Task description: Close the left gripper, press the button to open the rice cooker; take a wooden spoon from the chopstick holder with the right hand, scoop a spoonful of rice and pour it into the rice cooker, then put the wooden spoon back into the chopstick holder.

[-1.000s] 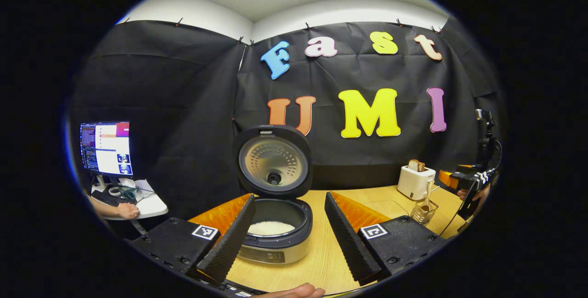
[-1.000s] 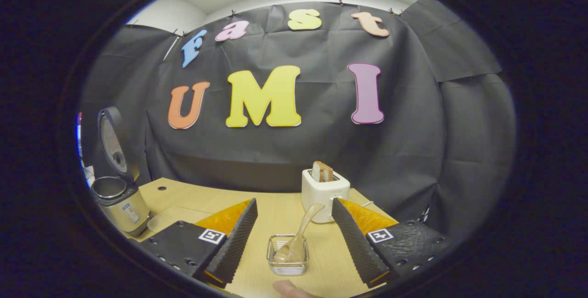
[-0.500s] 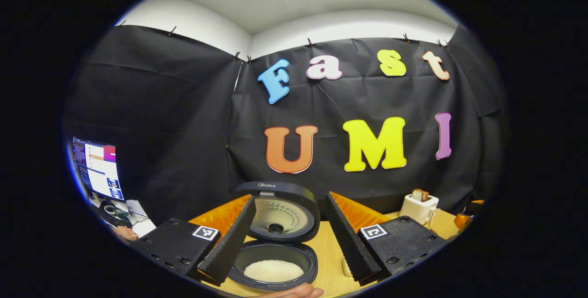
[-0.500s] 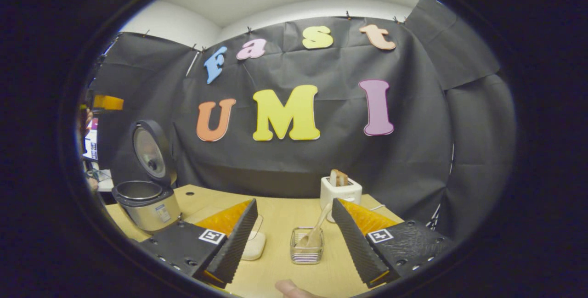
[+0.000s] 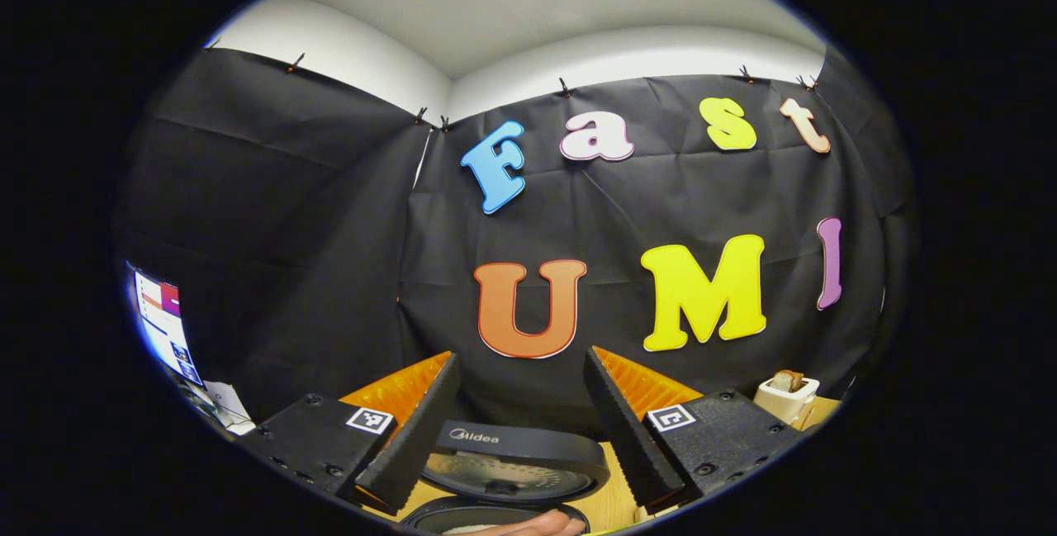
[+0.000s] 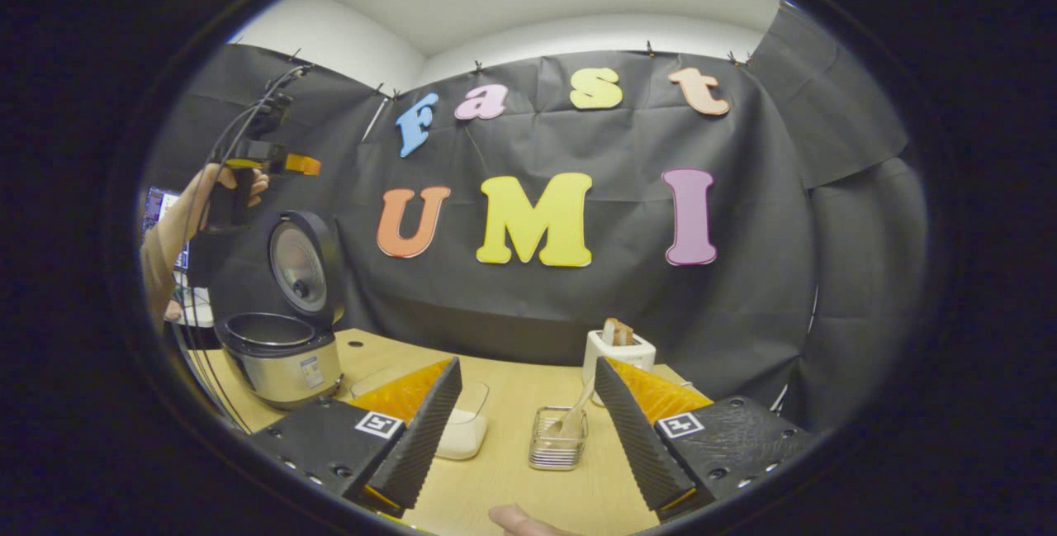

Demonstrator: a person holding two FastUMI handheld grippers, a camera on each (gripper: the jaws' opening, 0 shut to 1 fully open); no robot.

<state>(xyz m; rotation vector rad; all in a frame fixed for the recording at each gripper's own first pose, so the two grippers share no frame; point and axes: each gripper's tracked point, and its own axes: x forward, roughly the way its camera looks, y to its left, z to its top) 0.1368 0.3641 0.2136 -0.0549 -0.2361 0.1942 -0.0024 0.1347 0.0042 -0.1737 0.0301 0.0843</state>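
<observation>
In the right gripper view, the right gripper (image 6: pixel 516 437) is held above the wooden table (image 6: pixel 495 482) with its fingers spread wide and nothing between them. Ahead of the gap, slightly toward the right finger, the chopstick holder (image 6: pixel 557 449) is seen standing on the table, and the wooden spoon (image 6: pixel 576 414) is leaned in it, handle tilted up to the right. A clear container of rice (image 6: pixel 464 429) is placed just beyond the left finger. A toaster (image 6: pixel 618 352) is set behind the holder. Far to the left, the rice cooker (image 6: pixel 282 350) is found with its lid raised, and the left gripper (image 6: pixel 260 163) is held high above it in a hand (image 6: pixel 221 189).

In the left gripper view, the left gripper's fingers (image 5: pixel 417 433) are spread apart and empty, with the cooker's lid below and between them.
</observation>
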